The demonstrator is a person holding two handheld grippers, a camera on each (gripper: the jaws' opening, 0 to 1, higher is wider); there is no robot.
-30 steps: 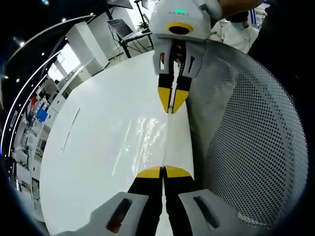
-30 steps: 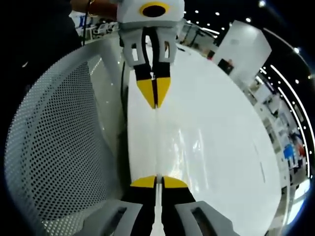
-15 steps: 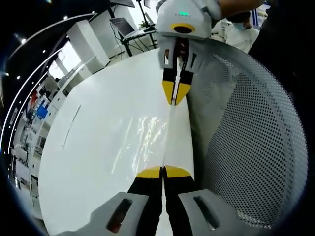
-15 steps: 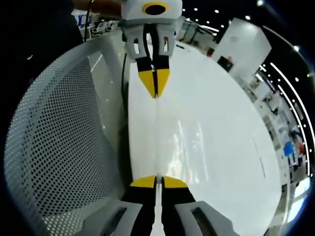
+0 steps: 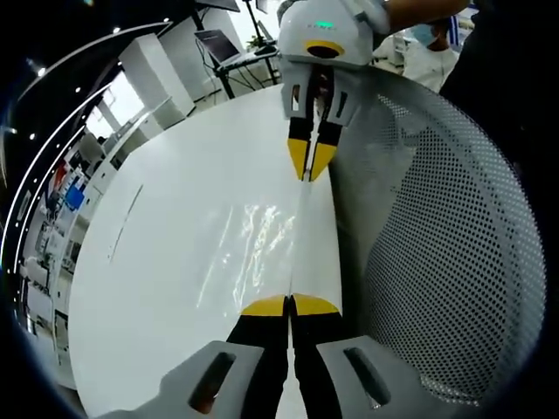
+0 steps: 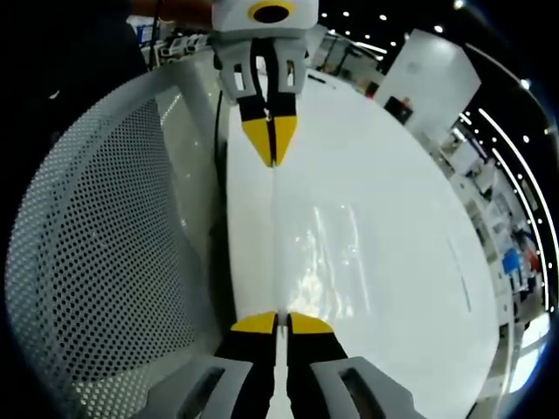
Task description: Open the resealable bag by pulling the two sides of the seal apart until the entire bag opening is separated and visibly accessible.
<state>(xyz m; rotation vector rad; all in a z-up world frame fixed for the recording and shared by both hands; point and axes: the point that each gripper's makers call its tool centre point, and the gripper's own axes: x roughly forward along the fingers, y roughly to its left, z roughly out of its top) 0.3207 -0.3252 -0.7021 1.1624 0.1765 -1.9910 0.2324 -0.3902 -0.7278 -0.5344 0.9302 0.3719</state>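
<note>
Tongs of the left gripper point(image 5: 289, 305), nearest in the left gripper view, are clenched on one end of the clear resealable bag point(image 5: 262, 249), which is stretched above the white worktop point(image 5: 166, 236). Farther along the seal, the right gripper point(image 5: 307, 171) tongs pinch the opposite end, jaws likewise pressed together. Beside the bag stands a perforated white basket point(image 5: 437, 244).
</note>
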